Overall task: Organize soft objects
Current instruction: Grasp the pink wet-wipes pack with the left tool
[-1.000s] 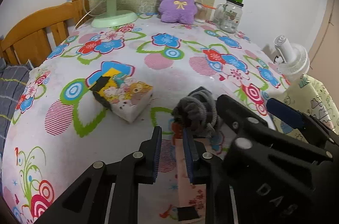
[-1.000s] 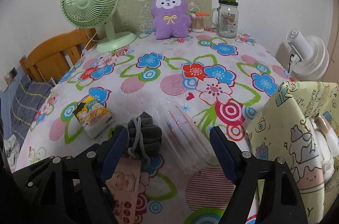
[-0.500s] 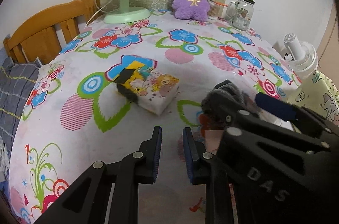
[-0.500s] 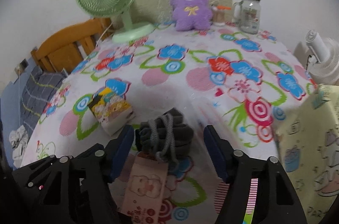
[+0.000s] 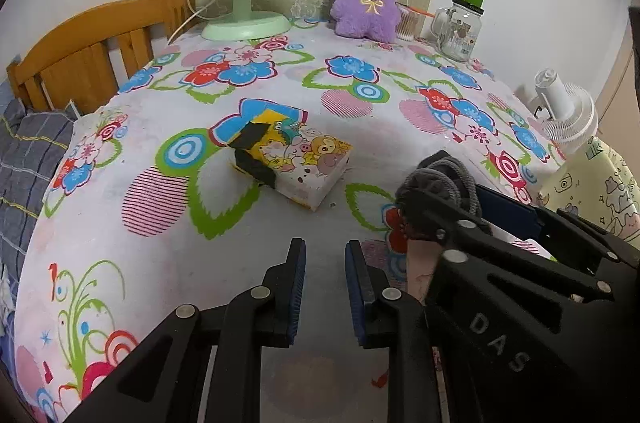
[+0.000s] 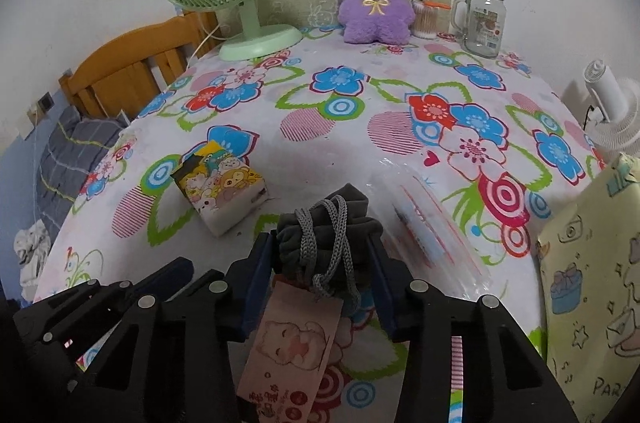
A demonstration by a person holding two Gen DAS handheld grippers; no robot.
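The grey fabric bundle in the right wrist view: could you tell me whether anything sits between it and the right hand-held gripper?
Nothing visible does. The right hand-held gripper has its fingers against both sides of the grey fabric bundle, whose pink tag hangs below.

Black plastic left claw and right claw, blue finger pads, silver screws, embossed "DAS".

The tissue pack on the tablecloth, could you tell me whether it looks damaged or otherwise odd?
Yes. The tissue pack lies askew, left of the grey socks in the right gripper. Its far end looks torn open, with a dark flap sticking up. Nothing appears spilled.
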